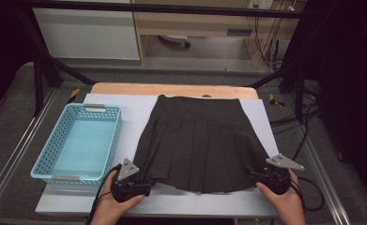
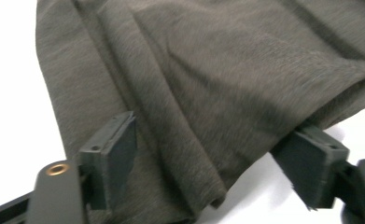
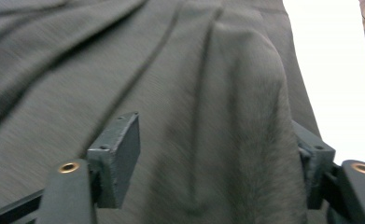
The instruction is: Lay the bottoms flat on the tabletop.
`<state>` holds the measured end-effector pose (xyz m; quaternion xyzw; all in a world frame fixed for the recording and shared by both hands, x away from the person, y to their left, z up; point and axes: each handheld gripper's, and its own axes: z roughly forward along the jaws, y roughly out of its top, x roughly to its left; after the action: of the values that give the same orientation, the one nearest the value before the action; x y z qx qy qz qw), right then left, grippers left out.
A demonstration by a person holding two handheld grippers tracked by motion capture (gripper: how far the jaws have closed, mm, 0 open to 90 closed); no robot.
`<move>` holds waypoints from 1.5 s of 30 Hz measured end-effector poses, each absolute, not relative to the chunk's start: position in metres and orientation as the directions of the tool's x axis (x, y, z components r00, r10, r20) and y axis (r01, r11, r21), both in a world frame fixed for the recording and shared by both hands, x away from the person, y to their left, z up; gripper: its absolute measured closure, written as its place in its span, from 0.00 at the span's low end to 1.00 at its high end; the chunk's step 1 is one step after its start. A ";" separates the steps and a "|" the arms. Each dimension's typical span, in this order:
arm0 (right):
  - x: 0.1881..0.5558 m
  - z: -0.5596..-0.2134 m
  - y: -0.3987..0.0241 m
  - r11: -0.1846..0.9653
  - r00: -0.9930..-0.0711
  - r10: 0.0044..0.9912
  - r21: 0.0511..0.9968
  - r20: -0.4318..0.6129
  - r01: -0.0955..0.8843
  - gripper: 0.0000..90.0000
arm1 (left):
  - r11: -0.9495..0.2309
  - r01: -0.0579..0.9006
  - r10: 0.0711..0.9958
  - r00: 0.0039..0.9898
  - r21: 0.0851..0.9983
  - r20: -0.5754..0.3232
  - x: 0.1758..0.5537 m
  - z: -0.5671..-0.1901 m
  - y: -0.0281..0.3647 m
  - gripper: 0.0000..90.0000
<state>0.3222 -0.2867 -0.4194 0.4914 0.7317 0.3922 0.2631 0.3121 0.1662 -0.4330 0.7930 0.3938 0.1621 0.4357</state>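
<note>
A dark pleated skirt (image 1: pixel 200 140) lies flat on a white sheet (image 1: pixel 133 112), waistband at the far side, hem toward me. My left gripper (image 1: pixel 146 187) sits at the hem's near left corner. In the left gripper view its jaws stand wide apart (image 2: pixel 215 163), and a loose fold of skirt (image 2: pixel 208 84) lies between them without being pinched. My right gripper (image 1: pixel 255 176) is at the hem's near right corner. Its jaws are also apart (image 3: pixel 217 163), with a raised ridge of skirt fabric (image 3: pixel 245 116) between them.
An empty light-blue perforated basket (image 1: pixel 80 145) stands on the left of the sheet, close to my left gripper. A strip of wooden tabletop (image 1: pixel 172 89) shows beyond the skirt. Black frame bars and cables (image 1: pixel 308 117) run along the right side.
</note>
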 end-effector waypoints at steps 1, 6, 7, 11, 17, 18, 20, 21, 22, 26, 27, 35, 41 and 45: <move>0.323 -0.417 -0.282 0.205 -0.378 0.926 0.836 0.004 0.509 0.29 | -0.309 0.480 0.764 0.640 0.821 -0.087 0.311 -0.431 0.166 0.23; 0.328 -0.410 -0.260 0.207 -0.400 0.916 0.848 0.007 0.488 0.26 | -0.299 0.478 0.763 0.639 0.826 -0.094 0.311 -0.426 0.162 0.22; 0.329 -0.410 -0.255 0.212 -0.408 0.913 0.846 0.006 0.488 0.25 | -0.300 0.481 0.763 0.639 0.824 -0.095 0.312 -0.425 0.161 0.22; 0.330 -0.412 -0.235 0.243 -0.445 0.895 0.841 -0.003 0.483 0.25 | -0.310 0.478 0.753 0.652 0.822 -0.095 0.314 -0.424 0.153 0.22; 0.328 -0.409 -0.217 0.259 -0.482 0.876 0.851 -0.008 0.457 0.26 | -0.359 0.476 0.739 0.670 0.803 -0.066 0.320 -0.431 0.138 0.24; 0.328 -0.407 -0.215 0.259 -0.487 0.873 0.852 -0.005 0.455 0.26 | -0.361 0.480 0.741 0.668 0.800 -0.067 0.322 -0.433 0.137 0.24; 0.329 -0.406 -0.211 0.260 -0.494 0.869 0.852 -0.003 0.454 0.27 | -0.358 0.493 0.742 0.665 0.793 -0.078 0.327 -0.438 0.135 0.24; 0.330 -0.406 -0.209 0.259 -0.499 0.866 0.852 0.003 0.456 0.27 | -0.354 0.495 0.747 0.660 0.794 -0.079 0.329 -0.440 0.134 0.25; 0.330 -0.408 -0.206 0.263 -0.507 0.862 0.848 0.008 0.460 0.28 | -0.350 0.496 0.750 0.657 0.795 -0.080 0.330 -0.442 0.135 0.25; 0.329 -0.420 -0.187 0.304 -0.557 0.830 0.830 0.010 0.468 0.31 | -0.338 0.505 0.763 0.641 0.794 -0.083 0.334 -0.449 0.136 0.27; 0.328 -0.424 -0.181 0.316 -0.573 0.820 0.824 0.012 0.470 0.31 | -0.338 0.510 0.767 0.637 0.791 -0.083 0.335 -0.450 0.137 0.27; 0.312 -0.440 -0.150 0.390 -0.658 0.753 0.799 0.009 0.458 0.38 | -0.336 0.510 0.768 0.635 0.792 -0.084 0.343 -0.446 0.135 0.30; 0.299 -0.450 -0.138 0.419 -0.693 0.720 0.784 0.021 0.459 0.37 | -0.320 0.526 0.773 0.626 0.788 -0.104 0.349 -0.446 0.133 0.31; 0.296 -0.456 -0.129 0.448 -0.713 0.701 0.767 0.018 0.460 0.29 | -0.320 0.524 0.775 0.624 0.790 -0.100 0.348 -0.446 0.131 0.32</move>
<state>0.2957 -0.1290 -0.4562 0.3466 0.8371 0.3948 0.1528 0.3481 0.1312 -0.4458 0.7984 0.4066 0.1500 0.4181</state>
